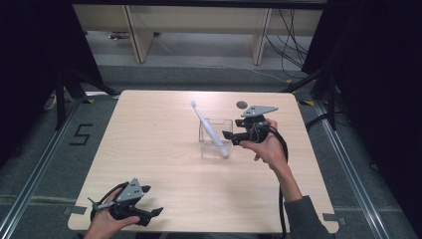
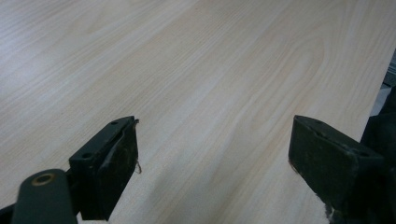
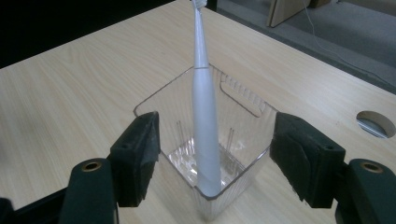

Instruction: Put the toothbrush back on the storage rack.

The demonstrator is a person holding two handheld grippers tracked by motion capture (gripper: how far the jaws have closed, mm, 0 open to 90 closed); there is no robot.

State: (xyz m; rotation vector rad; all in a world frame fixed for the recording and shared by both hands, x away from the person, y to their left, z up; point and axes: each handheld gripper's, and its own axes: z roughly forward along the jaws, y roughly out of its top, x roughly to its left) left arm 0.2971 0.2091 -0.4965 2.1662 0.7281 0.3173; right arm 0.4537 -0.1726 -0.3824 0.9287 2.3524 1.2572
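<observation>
A clear square plastic cup [image 1: 224,127] stands right of the table's middle. A white electric toothbrush [image 1: 209,128] stands in it, leaning up and to the far left. My right gripper [image 1: 231,138] is at the cup's right side, level with it. In the right gripper view the cup [image 3: 243,112] and toothbrush [image 3: 205,121] sit just ahead, and my right gripper [image 3: 217,140] is open, its jaws flanking the cup's near corner without pressing on it. My left gripper [image 1: 153,200] rests near the front left edge, and the left gripper [image 2: 212,140] is open over bare wood.
The light wooden table [image 1: 164,124] has a round cable hole [image 1: 242,104] behind the cup, which the right gripper view shows as the hole [image 3: 376,123] at its right. Dark curtains flank the table. Cables and desk legs lie on the grey floor beyond it.
</observation>
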